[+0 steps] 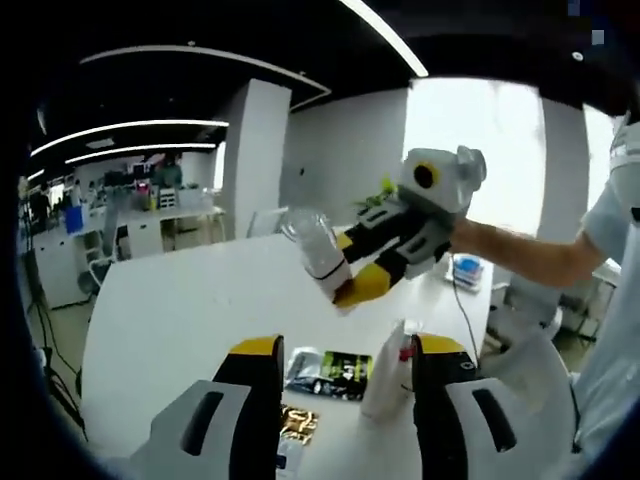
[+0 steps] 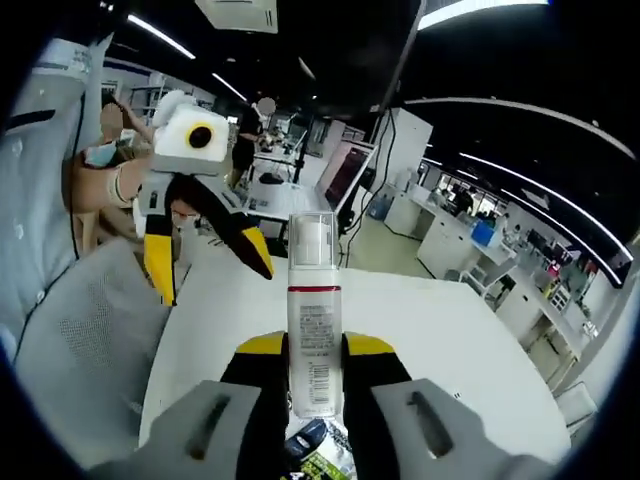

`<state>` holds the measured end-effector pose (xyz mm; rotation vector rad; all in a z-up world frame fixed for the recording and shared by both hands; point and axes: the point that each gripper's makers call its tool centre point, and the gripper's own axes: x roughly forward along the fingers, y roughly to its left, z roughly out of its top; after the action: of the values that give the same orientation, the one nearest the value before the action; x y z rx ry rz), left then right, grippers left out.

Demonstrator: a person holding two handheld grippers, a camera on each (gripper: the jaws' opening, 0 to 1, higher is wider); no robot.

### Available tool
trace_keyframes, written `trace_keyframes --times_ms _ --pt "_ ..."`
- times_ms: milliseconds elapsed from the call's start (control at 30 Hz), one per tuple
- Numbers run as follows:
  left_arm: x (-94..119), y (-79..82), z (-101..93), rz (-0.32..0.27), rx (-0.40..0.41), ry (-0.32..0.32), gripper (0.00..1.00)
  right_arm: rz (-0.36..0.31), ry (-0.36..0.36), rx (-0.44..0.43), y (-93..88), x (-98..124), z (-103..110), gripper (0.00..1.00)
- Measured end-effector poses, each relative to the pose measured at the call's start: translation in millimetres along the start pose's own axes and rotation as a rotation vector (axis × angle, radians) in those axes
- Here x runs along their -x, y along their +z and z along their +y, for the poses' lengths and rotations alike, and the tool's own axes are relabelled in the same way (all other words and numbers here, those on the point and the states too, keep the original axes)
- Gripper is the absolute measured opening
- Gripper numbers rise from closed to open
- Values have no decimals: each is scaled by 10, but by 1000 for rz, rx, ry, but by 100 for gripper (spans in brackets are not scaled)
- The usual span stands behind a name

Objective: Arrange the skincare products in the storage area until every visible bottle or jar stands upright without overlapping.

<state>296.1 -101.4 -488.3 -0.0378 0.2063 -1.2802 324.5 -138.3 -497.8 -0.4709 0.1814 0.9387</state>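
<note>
In the right gripper view we find the right gripper (image 2: 316, 365) rising from the bottom centre, its yellow-tipped jaws pinching a white bottle (image 2: 313, 320) with a clear cap and a red band; the bottle stands upright between the jaws, held above the white table (image 2: 450, 330). The left gripper (image 2: 205, 262) comes in at the upper left of that frame, jaws spread apart and holding nothing. In the left gripper view we see the left gripper (image 1: 345, 360) at the bottom, jaws spread wide, hanging over the table (image 1: 170, 320). Between and just beyond its jaws lie a dark sachet (image 1: 330, 373) with green print, flat on the table, and a white pump bottle (image 1: 385, 375) with a red spot near its top, close against the right-hand jaw; we cannot tell whether they touch. A gold-printed packet (image 1: 297, 424) sits low in the frame, beside the left-hand jaw. At centre right of the same frame the right gripper (image 1: 345, 272) holds the capped bottle (image 1: 317, 245) tilted, in the air above the table.
</note>
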Motion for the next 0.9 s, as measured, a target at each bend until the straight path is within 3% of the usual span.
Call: trace_keyframes --times_ms 100,267,400,700,833,900 --pt "23 140 -44 -33 -2 -25 45 -45 11 -36 112 50 121 19" --pt "-8 188 -120 -32 -29 -46 43 -84 22 -63 200 111 301 19" --pt "-17 248 -239 -68 -27 -93 41 -125 30 -108 234 158 470 19" --pt "-41 194 -574 -53 -56 -205 32 -184 65 -240 159 231 794 19" --pt "-70 139 -652 -37 -60 -234 39 -202 75 -277 140 264 885 19" --pt "-70 133 -706 -33 -51 -258 34 -214 76 -291 136 276 929 19"
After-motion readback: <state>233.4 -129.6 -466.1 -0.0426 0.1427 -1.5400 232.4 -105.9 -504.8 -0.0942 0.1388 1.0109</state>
